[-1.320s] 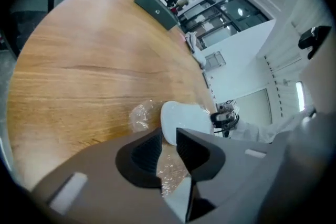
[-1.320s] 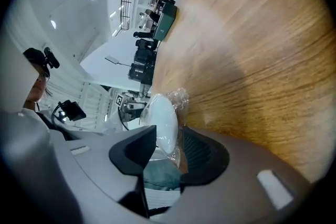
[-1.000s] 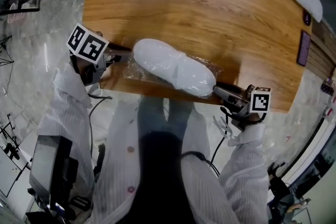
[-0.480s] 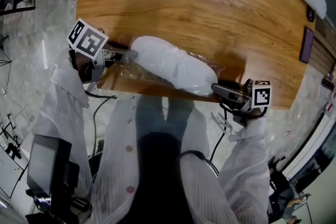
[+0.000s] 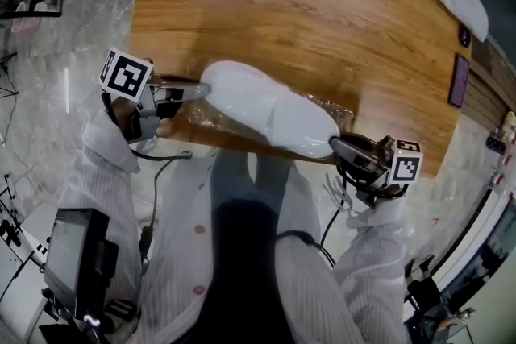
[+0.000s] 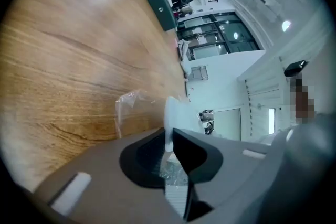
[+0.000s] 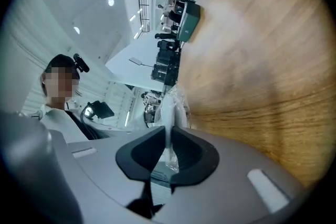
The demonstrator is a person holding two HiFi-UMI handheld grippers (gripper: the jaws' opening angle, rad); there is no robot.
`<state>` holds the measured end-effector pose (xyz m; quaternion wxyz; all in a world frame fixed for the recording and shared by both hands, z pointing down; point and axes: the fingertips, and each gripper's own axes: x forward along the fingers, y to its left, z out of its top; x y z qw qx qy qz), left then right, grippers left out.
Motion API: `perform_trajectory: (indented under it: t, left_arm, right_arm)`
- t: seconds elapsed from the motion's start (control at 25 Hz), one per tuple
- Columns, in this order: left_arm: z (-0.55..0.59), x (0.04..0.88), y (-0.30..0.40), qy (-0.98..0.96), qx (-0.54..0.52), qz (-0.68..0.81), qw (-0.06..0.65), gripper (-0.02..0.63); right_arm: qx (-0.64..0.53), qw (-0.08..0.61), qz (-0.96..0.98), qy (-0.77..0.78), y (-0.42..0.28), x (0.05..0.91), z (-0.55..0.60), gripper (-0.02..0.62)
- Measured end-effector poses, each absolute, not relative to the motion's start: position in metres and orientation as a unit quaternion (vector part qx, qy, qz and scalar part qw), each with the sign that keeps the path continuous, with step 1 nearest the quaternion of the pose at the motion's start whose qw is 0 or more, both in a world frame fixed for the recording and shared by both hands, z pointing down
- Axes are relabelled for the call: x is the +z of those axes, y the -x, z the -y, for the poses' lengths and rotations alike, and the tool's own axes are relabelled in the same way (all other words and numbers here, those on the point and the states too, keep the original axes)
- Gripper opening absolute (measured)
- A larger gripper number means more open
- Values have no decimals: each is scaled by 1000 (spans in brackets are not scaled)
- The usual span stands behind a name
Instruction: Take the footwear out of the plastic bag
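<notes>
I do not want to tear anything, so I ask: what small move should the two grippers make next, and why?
Probably let both finish the pinch before pulling. The left gripper and the right gripper are closing their jaws, each with film of the plastic bag between them, at opposite ends of the white footwear, still inside.

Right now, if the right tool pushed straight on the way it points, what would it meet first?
The plastic bag: its film sits between the right tool's closing jaws. Just beyond, probably the white shoe inside.
</notes>
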<state>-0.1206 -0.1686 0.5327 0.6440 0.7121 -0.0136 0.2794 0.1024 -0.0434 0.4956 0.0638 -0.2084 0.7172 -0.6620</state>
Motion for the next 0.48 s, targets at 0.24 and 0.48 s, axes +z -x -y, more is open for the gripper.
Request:
perform_trajectory:
  t: [0.24,0.48]
  left_arm:
    - [175,454,114,-781,208,12,589,34]
    - [184,405,113,-818,166,23,550,31]
  right_arm:
    - [-606,102,-764,197,-114,437,45,63]
    - [-568,132,-789,194,-124,401,51,62]
